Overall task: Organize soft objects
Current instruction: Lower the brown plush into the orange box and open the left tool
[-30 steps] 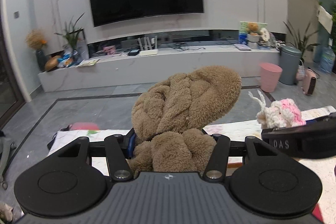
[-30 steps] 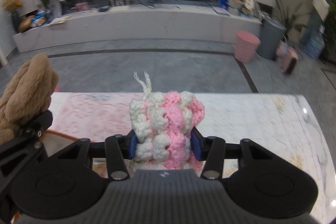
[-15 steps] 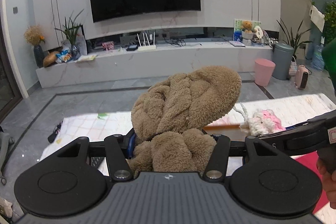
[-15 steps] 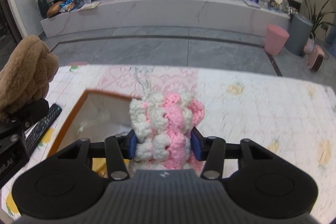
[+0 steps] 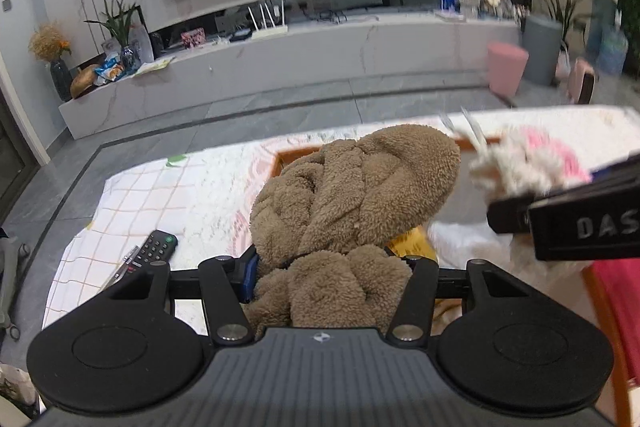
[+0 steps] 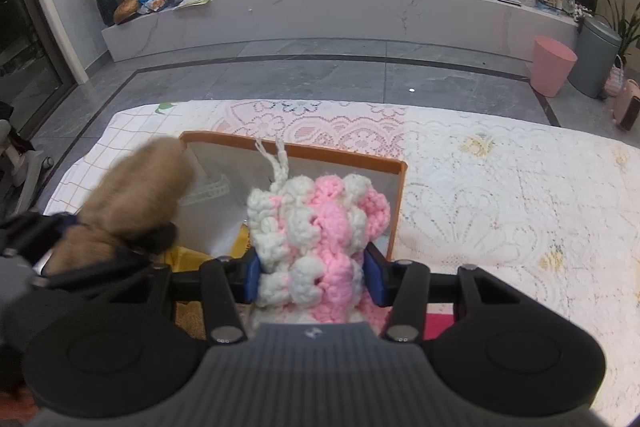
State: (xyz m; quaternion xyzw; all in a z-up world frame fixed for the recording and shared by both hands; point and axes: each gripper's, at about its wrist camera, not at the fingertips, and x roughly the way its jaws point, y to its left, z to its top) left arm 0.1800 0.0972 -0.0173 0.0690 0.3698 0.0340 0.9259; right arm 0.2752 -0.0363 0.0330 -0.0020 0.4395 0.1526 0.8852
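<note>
My left gripper (image 5: 328, 269) is shut on a brown fleece bundle (image 5: 352, 187), which bulges up and forward between the blue pads. In my right gripper (image 6: 312, 273) sits a pink and white crocheted piece (image 6: 316, 223), gripped on both sides, two yarn ends sticking up. Both soft things hang over an open box with an orange rim (image 6: 320, 151) and grey inner walls. The brown bundle (image 6: 140, 183) hovers over the box's left part, the crocheted piece (image 5: 524, 163) over its right. Yellow fabric (image 6: 188, 255) lies inside the box.
The box stands on a table under a white and pink lace cloth (image 6: 500, 187). A black remote (image 5: 154, 249) lies on the cloth left of the box. Beyond are a grey floor, a pink bin (image 6: 552, 65), a grey bin (image 6: 596, 57) and a long TV shelf.
Both grippers have sunk and tipped downward toward the table. The orange-rimmed box, out of sight at first, now lies right under both held things. The grips are unchanged.
</note>
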